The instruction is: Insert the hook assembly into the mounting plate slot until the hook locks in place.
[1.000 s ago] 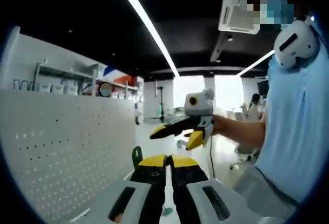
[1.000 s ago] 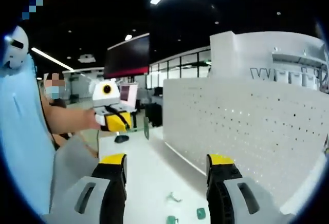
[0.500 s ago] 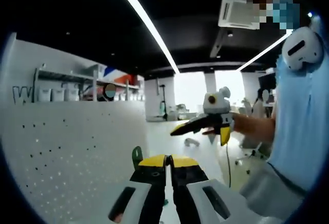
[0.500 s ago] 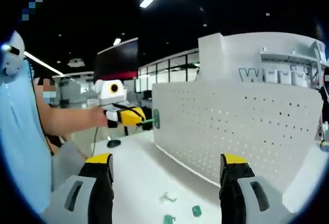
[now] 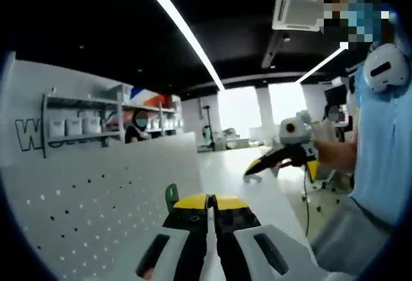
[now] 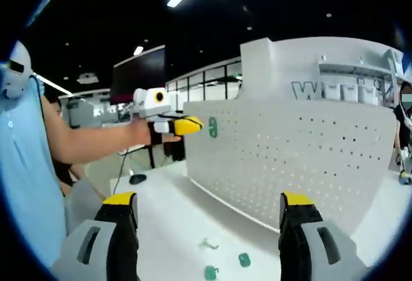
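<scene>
Left gripper view: left gripper clamped on the green hook, now raised against the pegboard near its left edge. Right gripper gapes wide, empty, over open table; two green pieces lie below.

Both views look along the pegboard from opposite ends.

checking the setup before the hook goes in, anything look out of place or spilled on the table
Three small loose parts lie scattered on the white table below the pegboard: two green pieces and a metal hook. Nothing looks damaged or askew.
</scene>
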Tool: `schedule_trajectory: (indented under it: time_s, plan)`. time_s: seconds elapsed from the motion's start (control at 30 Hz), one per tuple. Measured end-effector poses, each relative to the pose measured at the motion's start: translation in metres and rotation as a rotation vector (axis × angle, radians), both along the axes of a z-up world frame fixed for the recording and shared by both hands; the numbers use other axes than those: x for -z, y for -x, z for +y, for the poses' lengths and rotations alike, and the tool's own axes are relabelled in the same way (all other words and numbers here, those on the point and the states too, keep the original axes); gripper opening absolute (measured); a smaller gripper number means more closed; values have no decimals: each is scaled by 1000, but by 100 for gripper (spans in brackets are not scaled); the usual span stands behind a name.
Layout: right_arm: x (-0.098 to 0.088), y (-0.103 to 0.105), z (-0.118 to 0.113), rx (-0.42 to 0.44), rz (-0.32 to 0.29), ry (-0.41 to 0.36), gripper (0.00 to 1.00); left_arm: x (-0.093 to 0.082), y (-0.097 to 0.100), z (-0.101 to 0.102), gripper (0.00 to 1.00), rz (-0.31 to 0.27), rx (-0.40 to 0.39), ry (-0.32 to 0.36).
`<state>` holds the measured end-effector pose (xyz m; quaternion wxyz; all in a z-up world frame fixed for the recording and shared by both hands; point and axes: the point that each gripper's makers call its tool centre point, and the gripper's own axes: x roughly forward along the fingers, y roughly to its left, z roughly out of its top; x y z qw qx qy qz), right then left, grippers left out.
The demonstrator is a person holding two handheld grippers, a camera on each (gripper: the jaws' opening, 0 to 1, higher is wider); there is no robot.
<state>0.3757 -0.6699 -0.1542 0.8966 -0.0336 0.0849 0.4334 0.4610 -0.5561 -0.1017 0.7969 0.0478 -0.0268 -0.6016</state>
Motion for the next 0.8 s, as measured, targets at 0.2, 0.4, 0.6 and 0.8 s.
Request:
schedule_trajectory:
  time_s: [0.2, 0.4, 0.6, 0.8]
  plan:
    - [1, 0, -2, 18, 9, 8, 92, -2, -16, -2, 2, -5, 6, -8]
    - [4, -1, -1, 24, 25, 15, 92, -2, -35, 1, 2, -4, -3, -11]
    - [5, -2, -1, 26, 30, 24, 92, -10, -53, 5, 2, -18, -16, 9]
    - [4, -5, -4, 42, 32, 17, 92, -10, -71, 8, 2, -13, -41, 24]
